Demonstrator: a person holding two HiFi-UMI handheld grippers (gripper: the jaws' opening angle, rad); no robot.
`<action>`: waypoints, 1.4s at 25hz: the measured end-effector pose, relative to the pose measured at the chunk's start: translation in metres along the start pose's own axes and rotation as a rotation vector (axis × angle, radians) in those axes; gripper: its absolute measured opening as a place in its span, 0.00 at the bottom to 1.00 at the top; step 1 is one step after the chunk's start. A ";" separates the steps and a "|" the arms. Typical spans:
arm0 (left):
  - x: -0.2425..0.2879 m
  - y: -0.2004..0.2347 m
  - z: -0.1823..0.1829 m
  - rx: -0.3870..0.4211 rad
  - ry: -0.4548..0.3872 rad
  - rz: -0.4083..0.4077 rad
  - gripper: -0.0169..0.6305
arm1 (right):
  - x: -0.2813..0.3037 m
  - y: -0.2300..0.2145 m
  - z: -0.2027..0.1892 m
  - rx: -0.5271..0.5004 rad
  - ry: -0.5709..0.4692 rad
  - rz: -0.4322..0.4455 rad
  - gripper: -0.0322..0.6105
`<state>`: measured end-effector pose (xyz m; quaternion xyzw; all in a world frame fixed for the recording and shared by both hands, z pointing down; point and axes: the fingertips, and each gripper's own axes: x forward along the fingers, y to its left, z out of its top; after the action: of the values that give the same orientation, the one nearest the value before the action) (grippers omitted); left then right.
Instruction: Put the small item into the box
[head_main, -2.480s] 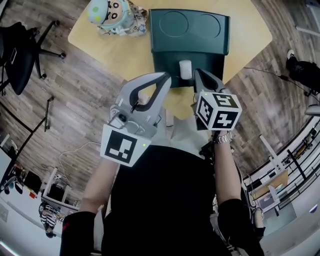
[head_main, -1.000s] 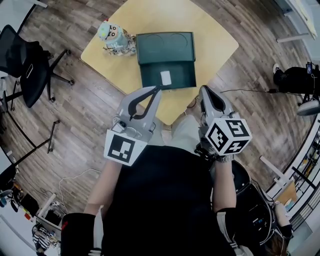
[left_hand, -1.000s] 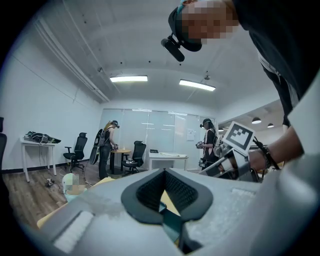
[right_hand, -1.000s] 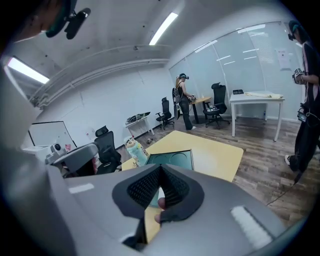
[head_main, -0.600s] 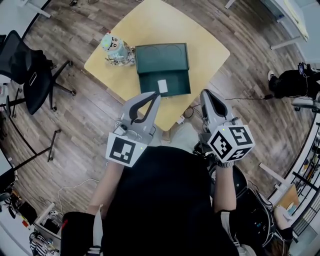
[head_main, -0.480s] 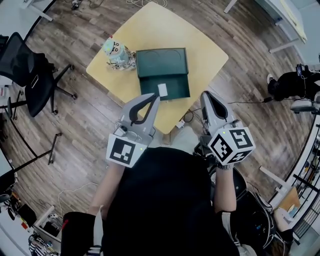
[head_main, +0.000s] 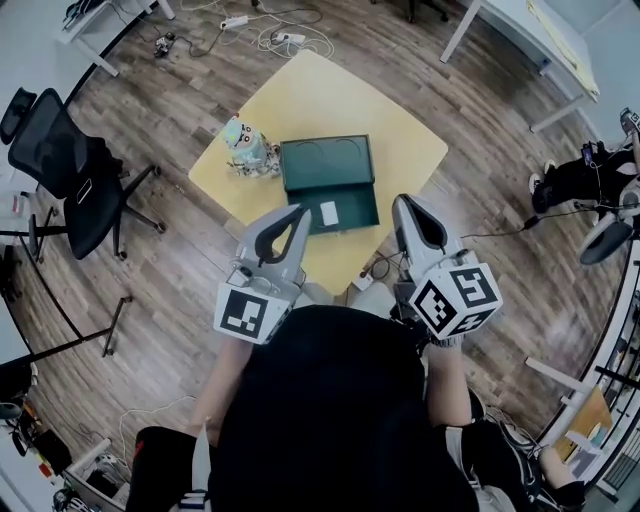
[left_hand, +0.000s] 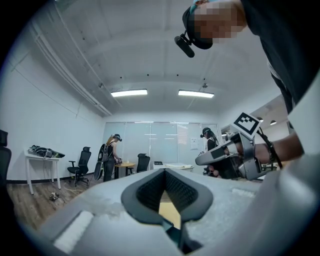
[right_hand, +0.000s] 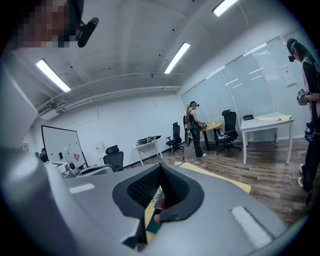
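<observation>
Holding left gripper (head_main: 302, 211) and right gripper (head_main: 401, 201) high over the near edge of the tabletop (head_main: 310, 95), both pairs of fingers pressed together on nothing, avoiding the green box (head_main: 357, 206) and judging the small white item (head_main: 328, 212) inside it as delivered.

In the head view, the white item (head_main: 328, 212) lying in the green box (head_main: 325, 165) is too small to identify. So is the colourful figure (head_main: 248, 148) just left of the box. The left gripper (head_main: 303, 209) and right gripper (head_main: 401, 202) cover the near edge of the table (head_main: 300, 100). In the right gripper view, a reddish shape (right_hand: 160, 203) in the jaw gap cannot be made out. A person (right_hand: 310, 100) is cut off by that view's right edge.
</observation>
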<state>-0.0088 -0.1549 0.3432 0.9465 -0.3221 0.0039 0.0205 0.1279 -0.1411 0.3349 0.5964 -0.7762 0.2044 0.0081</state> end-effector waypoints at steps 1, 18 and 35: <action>-0.002 0.002 0.003 0.002 -0.004 0.002 0.03 | 0.000 0.004 0.003 0.002 -0.009 0.003 0.05; -0.023 0.019 0.060 0.057 -0.093 0.021 0.03 | -0.011 0.053 0.049 -0.052 -0.154 0.050 0.05; -0.020 0.012 0.083 0.112 -0.122 -0.027 0.03 | -0.013 0.070 0.057 -0.082 -0.218 0.057 0.05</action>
<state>-0.0325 -0.1553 0.2606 0.9488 -0.3094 -0.0362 -0.0521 0.0799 -0.1332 0.2573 0.5920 -0.7967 0.1066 -0.0578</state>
